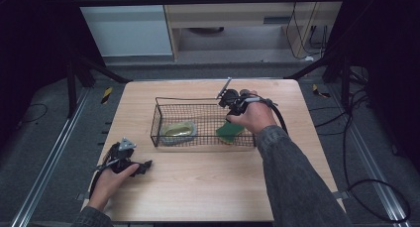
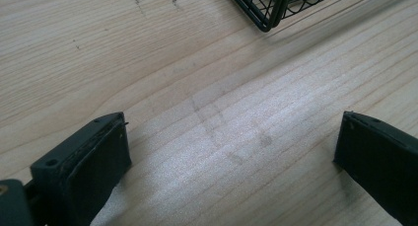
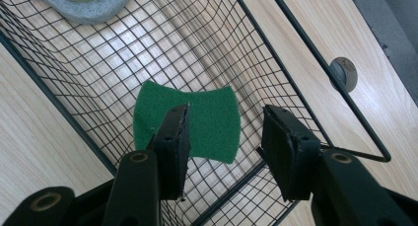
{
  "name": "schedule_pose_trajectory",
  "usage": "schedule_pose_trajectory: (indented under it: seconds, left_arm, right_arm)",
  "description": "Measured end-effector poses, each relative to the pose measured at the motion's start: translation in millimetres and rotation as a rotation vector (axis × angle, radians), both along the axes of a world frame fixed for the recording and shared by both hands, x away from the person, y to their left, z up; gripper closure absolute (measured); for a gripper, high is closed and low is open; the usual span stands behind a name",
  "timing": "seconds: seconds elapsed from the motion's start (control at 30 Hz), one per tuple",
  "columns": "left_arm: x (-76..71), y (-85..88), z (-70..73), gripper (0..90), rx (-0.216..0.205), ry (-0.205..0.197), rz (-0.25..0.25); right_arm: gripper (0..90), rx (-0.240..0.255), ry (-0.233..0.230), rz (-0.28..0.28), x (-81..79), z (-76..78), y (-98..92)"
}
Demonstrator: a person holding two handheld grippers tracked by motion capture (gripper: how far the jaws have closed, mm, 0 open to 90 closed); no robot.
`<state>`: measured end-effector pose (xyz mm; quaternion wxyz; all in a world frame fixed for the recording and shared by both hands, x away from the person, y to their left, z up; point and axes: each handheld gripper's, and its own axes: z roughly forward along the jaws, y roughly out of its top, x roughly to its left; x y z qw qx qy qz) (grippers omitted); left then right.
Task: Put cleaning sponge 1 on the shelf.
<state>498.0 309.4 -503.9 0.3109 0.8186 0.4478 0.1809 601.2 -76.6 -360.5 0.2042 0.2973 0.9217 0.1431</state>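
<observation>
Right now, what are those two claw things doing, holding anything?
Left gripper: open, empty, over bare table.
Right gripper: open, holding nothing, over the green sponge in the wire basket.

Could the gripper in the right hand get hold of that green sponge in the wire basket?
Probably yes. The right gripper hangs open just above the green sponge, which lies flat in the wire basket with nothing over it. The open top leaves the way free.
</observation>
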Motion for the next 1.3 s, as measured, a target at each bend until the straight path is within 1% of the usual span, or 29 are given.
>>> schedule_pose_trajectory:
  seconds: [0.33, 0.5, 0.63, 0.73, 0.77, 0.8, 0.87, 0.93, 1.03, 1.07, 1.1, 1.13, 1.17, 1.27, 1.3]
  left_arm:
    - [0.0, 0.0, 0.0, 0.0, 0.0, 0.0, 0.0]
    - [0.0, 0.0, -0.2, 0.0, -0.002, -0.002, 0.0]
    - [0.0, -0.1, -0.2, 0.0, -0.002, -0.002, 0.001]
    - [-0.1, 0.0, -0.2, 0.0, -0.002, -0.002, 0.0]
    - [-0.1, 0.0, -0.2, 0.0, -0.002, -0.002, 0.0]
    - [-0.1, -0.1, -0.3, 0.0, -0.003, -0.002, 0.001]
    - [0.0, -0.1, -0.2, 0.0, -0.003, -0.002, 0.001]
    - [-0.1, -0.1, -0.3, 0.0, -0.003, -0.002, 0.001]
    - [-0.1, -0.2, -0.3, 0.0, -0.003, -0.003, 0.002]
    - [-0.1, -0.2, -0.3, 0.0, -0.003, -0.002, 0.003]
    - [-0.1, -0.2, -0.4, 0.0, -0.003, -0.003, 0.003]
    - [-0.1, -0.3, -0.4, 0.0, -0.004, -0.003, 0.003]
    - [-0.1, -0.2, -0.4, 0.0, -0.003, -0.003, 0.003]
    - [-0.1, -0.3, -0.5, 0.0, -0.004, -0.004, 0.004]
    - [-0.1, -0.3, -0.5, 0.0, -0.004, -0.004, 0.004]
  right_arm:
    - [52.0, 0.018, -0.008, -0.015, -4.1, 1.5, -12.9]
    - [47.7, 0.037, -0.009, -0.032, -7.3, -0.3, -22.1]
    - [45.2, 0.04, -0.014, -0.039, -8.7, -0.3, -26.1]
    - [41.5, 0.062, -0.024, -0.053, -10.4, 2.2, -31.3]
    - [41.5, 0.062, -0.024, -0.053, -10.4, 2.2, -31.3]
    - [38.8, 0.075, -0.03, -0.06, -11.1, 3.4, -34.0]
    - [37.9, 0.083, -0.032, -0.064, -11.6, 3.9, -35.3]
    - [34.5, 0.096, -0.036, -0.071, -12.9, 4.5, -37.5]
    - [24.0, 0.106, -0.054, -0.082, -15.4, 3.6, -41.5]
    - [24.0, 0.106, -0.054, -0.082, -15.4, 3.6, -41.5]
    - [17.9, 0.108, -0.058, -0.092, -16.6, 2.9, -43.0]
    - [16.2, 0.102, -0.07, -0.091, -17.1, 2.6, -44.1]
    - [14.1, 0.107, -0.076, -0.095, -17.5, 2.4, -45.2]
    - [11.1, 0.132, -0.078, -0.109, -18.9, 2.8, -49.3]
    - [11.1, 0.132, -0.078, -0.109, -18.9, 2.8, -49.3]
